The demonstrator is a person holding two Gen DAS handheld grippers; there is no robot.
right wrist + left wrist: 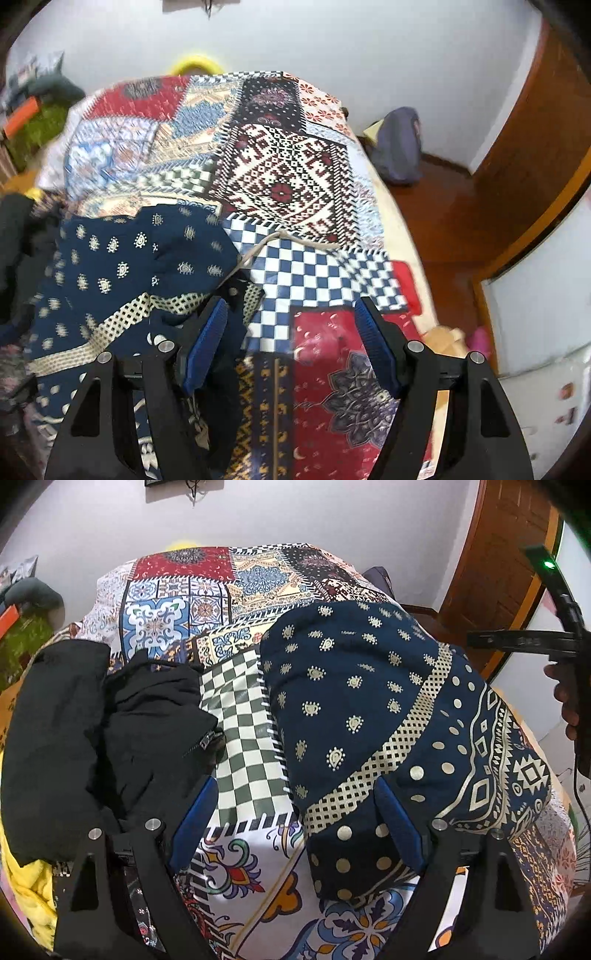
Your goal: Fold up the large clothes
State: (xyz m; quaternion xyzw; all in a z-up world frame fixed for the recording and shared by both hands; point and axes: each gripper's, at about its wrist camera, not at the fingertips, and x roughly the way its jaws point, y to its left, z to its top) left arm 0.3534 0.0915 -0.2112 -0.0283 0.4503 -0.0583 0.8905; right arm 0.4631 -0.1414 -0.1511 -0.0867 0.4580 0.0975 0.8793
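Left jaws: the left gripper (295,812) has its blue pads (194,823) spread wide, nothing pinched between them; they hang over the navy garment's near-left edge and the checkered patch of the bedspread beside it.
Right jaws: the right gripper (291,339) is spread as well, gripping nothing; its left pad (205,343) sits just at the navy garment's right edge, its right pad (375,345) over bare bedspread to the right of the garment.
Navy garment: the navy garment (369,709), dark blue with cream teardrop motifs, dots and a lattice band, lies bunched and rumpled on the bedspread, unfolded; a pale drawstring (258,247) trails from its right edge.
Black jacket: a black jacket (110,731) with a zip pull lies crumpled to the left of the navy garment, a strip of checkered bedspread between them.
Bedspread: the patchwork bedspread (236,760) lies under the navy garment and spreads beyond it on all sides.
Yellow cloth: yellow cloth (33,897) shows left of the navy garment, past the jacket, at the frame's edge.
Right hand: the person's fingers (563,701) hold the other gripper's black handle to the right of the navy garment.
Beyond: a blue-grey bag (400,147) sits on the wooden floor (443,221), far right of the navy garment, by the white wall (332,44).
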